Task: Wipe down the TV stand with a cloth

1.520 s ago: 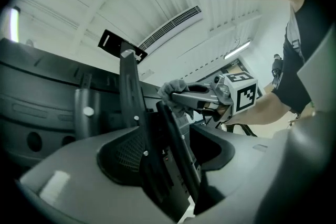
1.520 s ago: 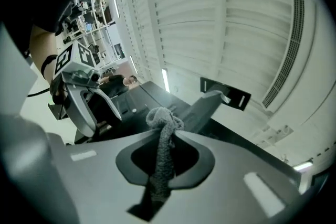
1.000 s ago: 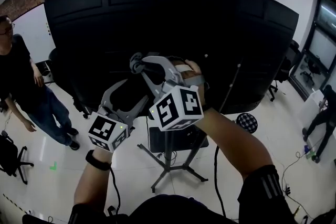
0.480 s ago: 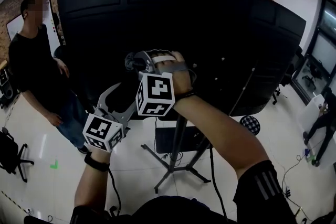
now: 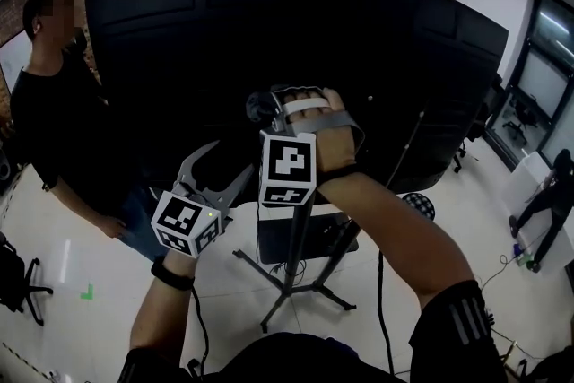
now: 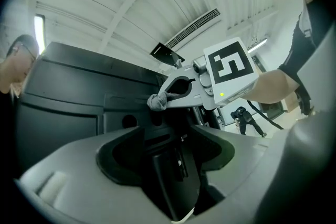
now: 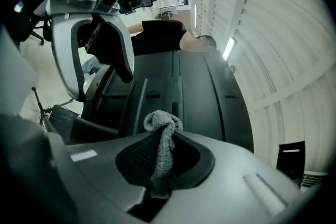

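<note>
The back of a big black TV (image 5: 269, 40) fills the head view, carried by a stand with a pole (image 5: 300, 238) and spread legs (image 5: 287, 293). My right gripper (image 5: 262, 108) is raised against the TV's back, shut on a bunched grey cloth (image 7: 161, 147). From the left gripper view that cloth (image 6: 156, 102) shows pinched at the right gripper's tip. My left gripper (image 5: 226, 159) sits lower and to the left, close under the right one. It stands open (image 6: 170, 139) with only the dark TV back between its pads.
A person in a black shirt (image 5: 63, 121) stands close at the left of the TV. Another person (image 5: 538, 211) bends over at the far right. A patterned round stool (image 5: 420, 206) and floor cables lie right of the stand; an office chair (image 5: 18, 274) is at far left.
My right gripper with the cloth has shifted along the TV's back and turned its cube. The bystander at the left has come nearer. The left gripper has barely moved.
</note>
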